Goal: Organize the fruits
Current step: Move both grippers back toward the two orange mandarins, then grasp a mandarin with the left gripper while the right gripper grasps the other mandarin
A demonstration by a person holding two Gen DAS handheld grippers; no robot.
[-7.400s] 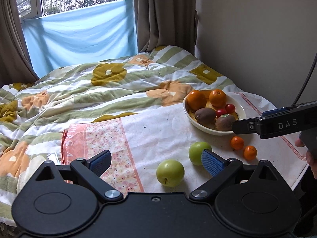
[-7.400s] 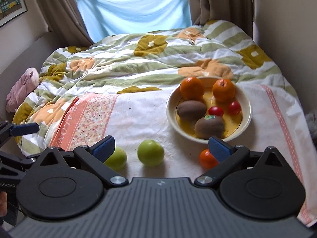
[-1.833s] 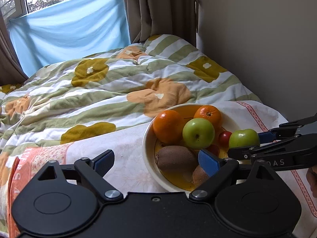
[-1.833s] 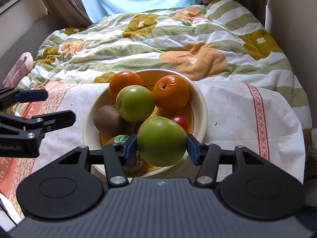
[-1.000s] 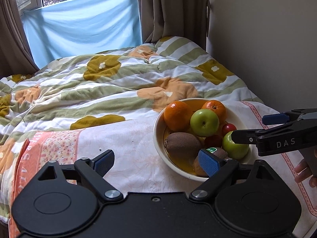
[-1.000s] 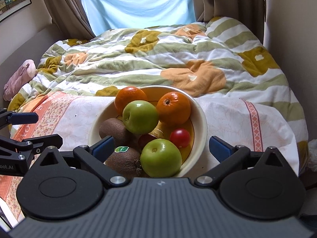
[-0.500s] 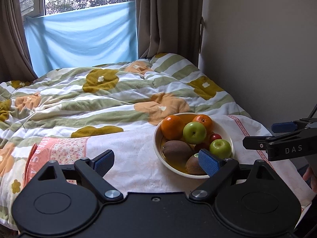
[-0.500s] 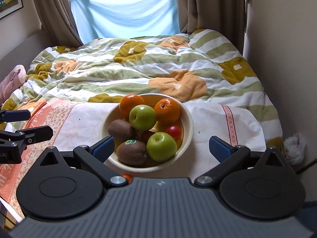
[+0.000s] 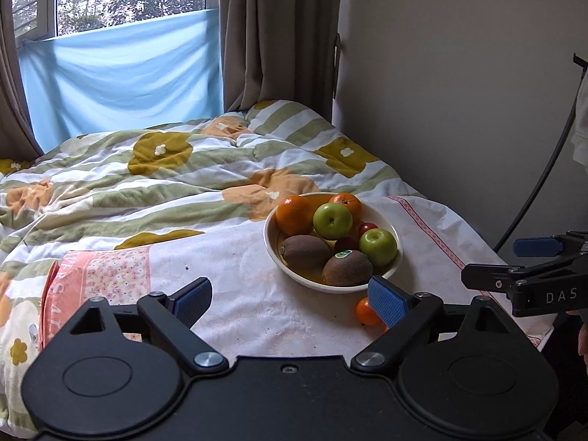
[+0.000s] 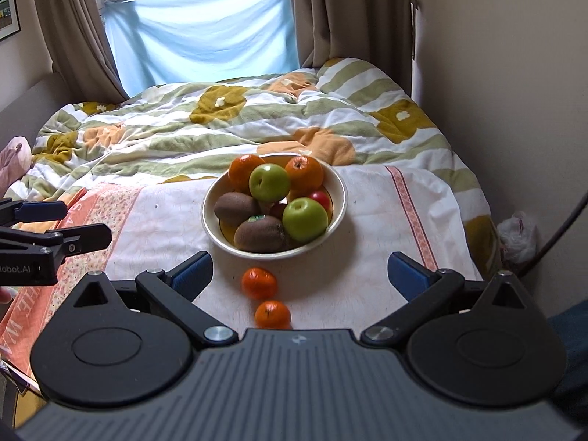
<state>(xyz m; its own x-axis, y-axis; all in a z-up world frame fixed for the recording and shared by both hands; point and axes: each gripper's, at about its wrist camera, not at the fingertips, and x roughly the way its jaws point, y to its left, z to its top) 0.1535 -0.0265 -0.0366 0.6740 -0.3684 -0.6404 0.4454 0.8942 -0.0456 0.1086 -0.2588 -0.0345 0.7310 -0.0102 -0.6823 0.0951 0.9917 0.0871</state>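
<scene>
A cream bowl on the white cloth holds two green apples, two oranges, two kiwis and small red fruits. Two small tangerines lie on the cloth in front of the bowl; one tangerine shows in the left wrist view, partly behind a finger. My left gripper hovers open and empty, back from the bowl. My right gripper is open and empty, above the tangerines.
A flowered quilt covers the bed beyond the cloth. A wall runs along the right side, curtains and a window at the back. A white plastic bag lies by the bed's right edge. A cable hangs at right.
Both grippers have pulled back and up from the bowl, so it looks smaller and farther. The two tangerines have come into the right wrist view. The fruit has not moved.
</scene>
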